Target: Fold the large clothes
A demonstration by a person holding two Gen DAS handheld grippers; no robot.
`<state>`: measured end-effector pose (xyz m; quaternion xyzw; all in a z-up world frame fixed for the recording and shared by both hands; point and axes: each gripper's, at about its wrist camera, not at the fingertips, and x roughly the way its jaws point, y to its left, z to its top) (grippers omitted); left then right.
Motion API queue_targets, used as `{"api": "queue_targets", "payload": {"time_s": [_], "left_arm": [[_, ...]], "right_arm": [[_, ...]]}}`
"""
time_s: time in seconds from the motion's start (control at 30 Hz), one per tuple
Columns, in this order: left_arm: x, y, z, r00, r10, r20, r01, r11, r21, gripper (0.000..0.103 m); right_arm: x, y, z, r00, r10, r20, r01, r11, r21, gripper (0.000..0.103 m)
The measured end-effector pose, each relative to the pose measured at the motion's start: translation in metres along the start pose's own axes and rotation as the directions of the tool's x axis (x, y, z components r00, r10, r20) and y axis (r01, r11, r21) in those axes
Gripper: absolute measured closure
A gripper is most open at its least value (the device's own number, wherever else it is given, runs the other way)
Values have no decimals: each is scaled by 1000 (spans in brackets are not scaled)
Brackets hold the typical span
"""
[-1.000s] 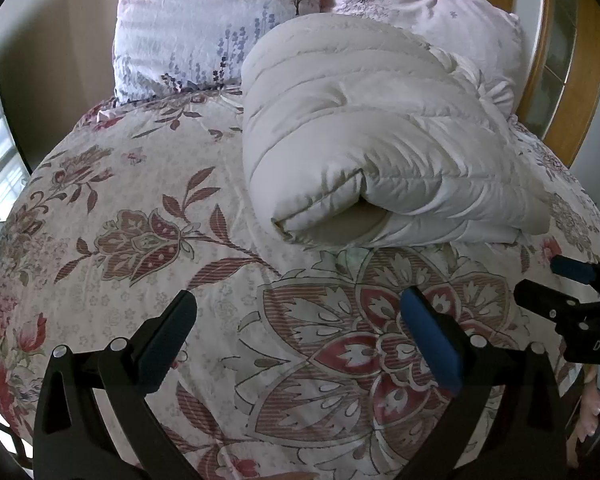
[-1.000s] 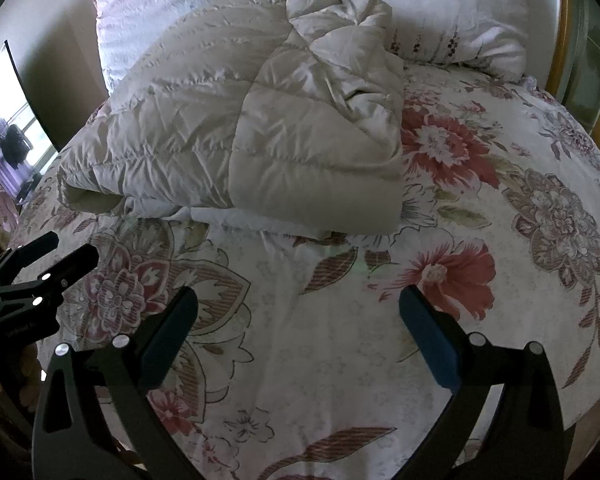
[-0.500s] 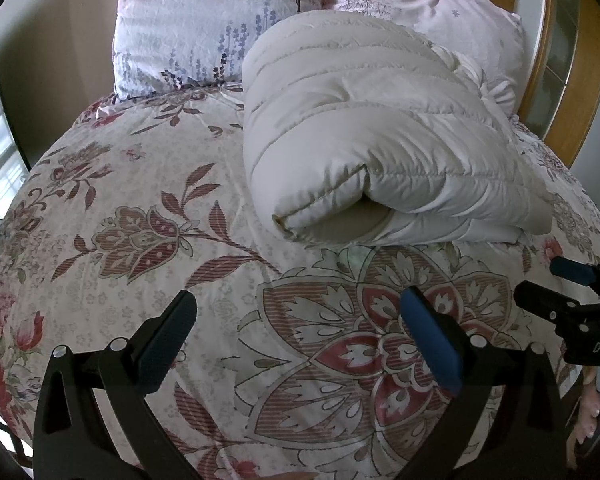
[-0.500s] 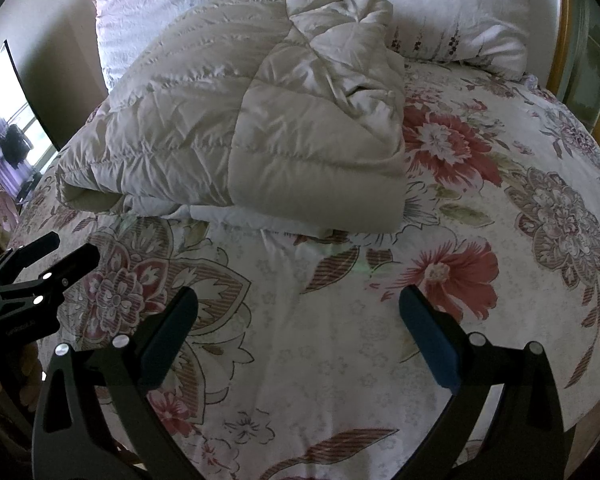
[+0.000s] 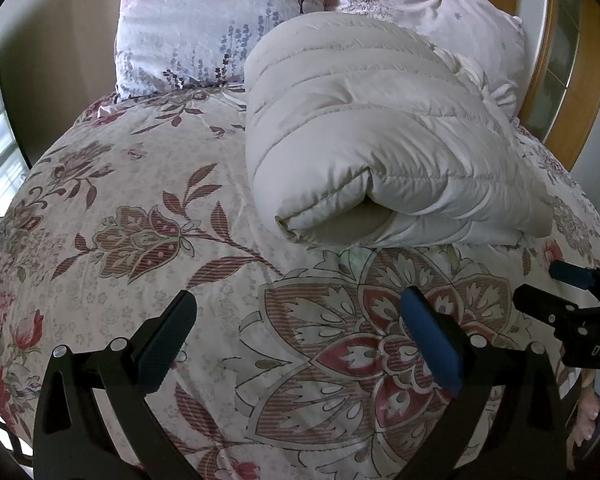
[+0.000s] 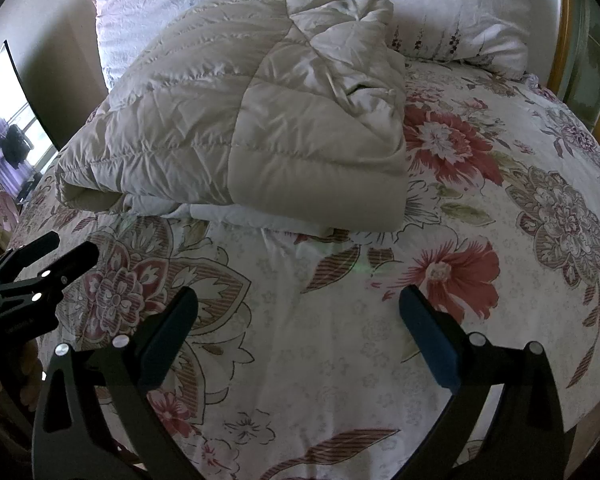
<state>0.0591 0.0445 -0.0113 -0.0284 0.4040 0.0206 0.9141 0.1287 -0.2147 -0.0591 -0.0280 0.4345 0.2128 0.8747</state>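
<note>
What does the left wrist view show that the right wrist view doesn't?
Only the left wrist view shows the folded cream jacket's rolled open end and a bare foot by the bed. Only the right wrist view shows its crumpled top end and a bright window at far left. Both show the floral bedspread, the pillows, and the left hand-held gripper and right hand-held gripper open and empty.

The folded puffer coat (image 5: 380, 152) hides the lower part of the pillows (image 5: 220, 28) behind it. Its inner layers are tucked from sight. The bedspread (image 6: 340, 340) runs past the bottom edge.
</note>
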Motion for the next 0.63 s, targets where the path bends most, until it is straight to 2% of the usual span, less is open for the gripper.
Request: {"api": "queue_targets", "payload": {"time_s": [0.63], "left_arm": [[1, 0, -1, 1000, -1, -10, 1, 1000, -1, 1]], "right_arm": [[0, 0, 0, 1000, 1, 0, -1, 1000, -1, 2]]}}
